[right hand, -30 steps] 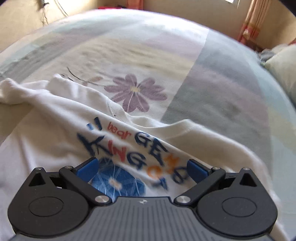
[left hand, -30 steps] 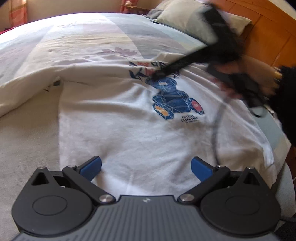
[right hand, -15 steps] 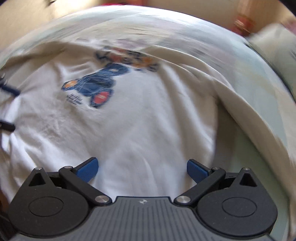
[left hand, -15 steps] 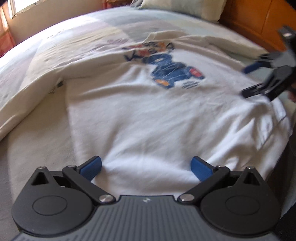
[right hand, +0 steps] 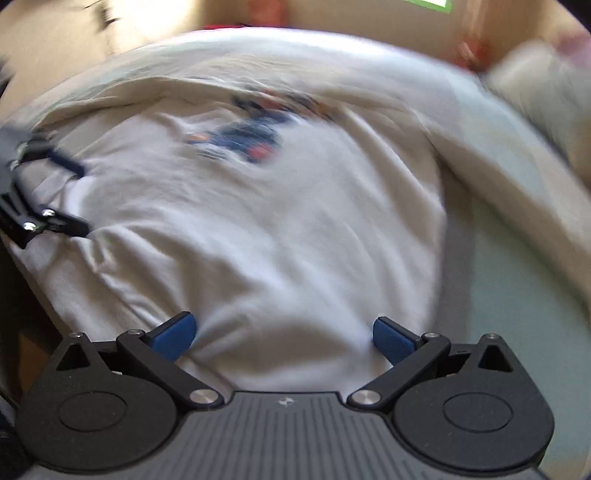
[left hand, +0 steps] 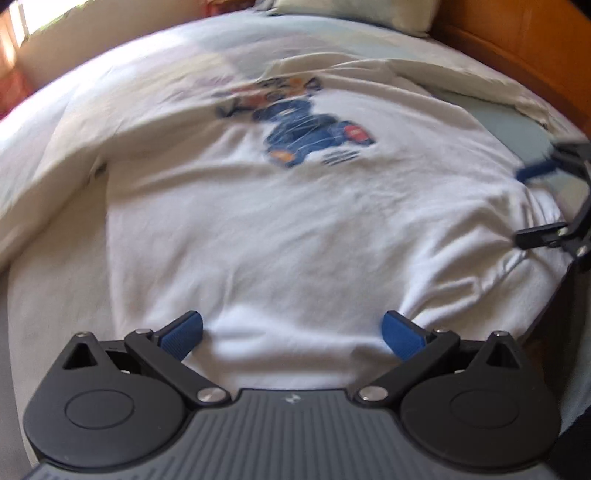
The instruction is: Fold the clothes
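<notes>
White sweatshirt (left hand: 295, 229) lies spread flat on the bed (left hand: 517, 122), bear print (left hand: 310, 129) facing up, pillow (left hand: 354, 11) beyond. Your left gripper (left hand: 291, 334) and right gripper (right hand: 282, 336) both sit at its near hem, fingers spread wide, holding nothing.

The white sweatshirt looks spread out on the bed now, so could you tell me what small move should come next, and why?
Probably close both grippers on the hem. The white sweatshirt lies flat, print up, and the left gripper and right gripper sit open at its near edge with cloth between their pads, nothing gripped yet.
</notes>
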Demonstrator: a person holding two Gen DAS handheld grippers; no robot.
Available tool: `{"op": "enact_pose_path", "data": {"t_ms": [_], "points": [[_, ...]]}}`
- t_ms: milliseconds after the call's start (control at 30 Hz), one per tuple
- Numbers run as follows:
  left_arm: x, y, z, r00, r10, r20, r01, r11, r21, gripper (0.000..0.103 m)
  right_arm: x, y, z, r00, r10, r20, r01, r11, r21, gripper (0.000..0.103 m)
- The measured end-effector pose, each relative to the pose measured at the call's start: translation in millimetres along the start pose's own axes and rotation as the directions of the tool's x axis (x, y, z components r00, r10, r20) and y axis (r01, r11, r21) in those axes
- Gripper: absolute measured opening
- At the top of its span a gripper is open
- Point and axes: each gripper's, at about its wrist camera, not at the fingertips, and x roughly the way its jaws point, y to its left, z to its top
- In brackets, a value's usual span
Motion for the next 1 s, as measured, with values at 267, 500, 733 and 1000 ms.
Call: {"op": "enact_pose_path", "data": {"t_ms": [267, 500, 733, 1000], "points": [[-17, -14, 21, 0.996, -0.065, 0.059, 0.064, 0.998, 0.020, 0.102, -15, 26, 19, 0.991, 0.099, 0.086, -0.097, 0.995, -0.026, 0.103], [7, -6, 8, 0.998, -0.065, -0.003, 0.065, 0.997, -0.036, 0.102, 10, 30, 3, 0.998, 0.058, 0.024, -0.058, 0.998, -0.008, 0.103], [-3, -3, 25, 0.998, -0.056, -0.006, 0.056, 0.998, -0.041, 0.102, 10, 34, -3, 0.999, 0.012, 0.044, -0.012, 1.000, -0.004, 0.103], [19, -2, 96, 0.990, -0.073, 0.121, 0.083, 0.993, -0.084, 0.102, 11, 34, -5, 0.998, 0.005, 0.066, -0.006, 1.000, 0.012, 0.103]]}}
